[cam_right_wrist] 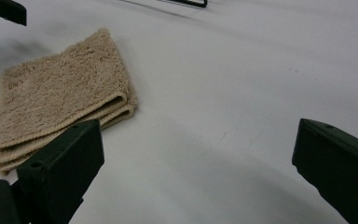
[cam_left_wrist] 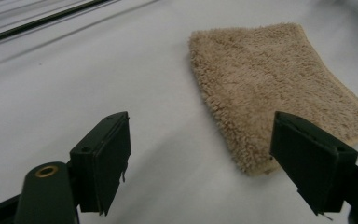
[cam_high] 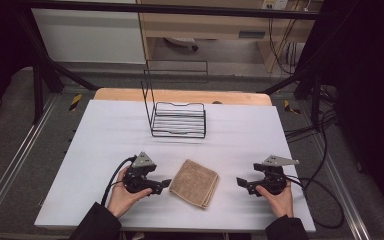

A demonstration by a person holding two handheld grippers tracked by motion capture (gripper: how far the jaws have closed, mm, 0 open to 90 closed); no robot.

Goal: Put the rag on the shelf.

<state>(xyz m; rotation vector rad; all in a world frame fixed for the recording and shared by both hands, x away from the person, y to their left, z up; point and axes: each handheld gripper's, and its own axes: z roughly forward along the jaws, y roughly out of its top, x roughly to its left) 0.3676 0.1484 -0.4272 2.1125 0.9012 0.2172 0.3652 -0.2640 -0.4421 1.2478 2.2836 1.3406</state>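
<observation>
On the bench (cam_high: 105, 135), between my two grippers: a folded tan towel (cam_high: 195, 183) lies flat on the white surface, turned at a slant to the near edge.
Towel, closer look: it is terry cloth, folded into layers; in the right gripper view the stacked folded edges (cam_right_wrist: 65, 122) face my right gripper.
My left gripper (cam_high: 165, 184): I hold it low over the bench, just beside the towel's left edge, pointing at it without touching.
Left fingers (cam_left_wrist: 103, 161): spread wide with nothing between them; in the left gripper view the towel's near corner (cam_left_wrist: 256, 163) sits in front of the gap, closer to the right-hand finger.
My right gripper (cam_high: 241, 182): I hold it near the towel's right side, a little farther off than the left one, pointing toward the towel.
Right fingers (cam_right_wrist: 65, 172): spread wide and holding nothing; bare white bench shows between them, with the towel off to the left of the gap.
Wire rack (cam_high: 177, 117): a black wire basket with a tall back frame stands at the far middle of the bench, well apart from the towel and from both my grippers.
Contact: neither gripper touches the towel.
</observation>
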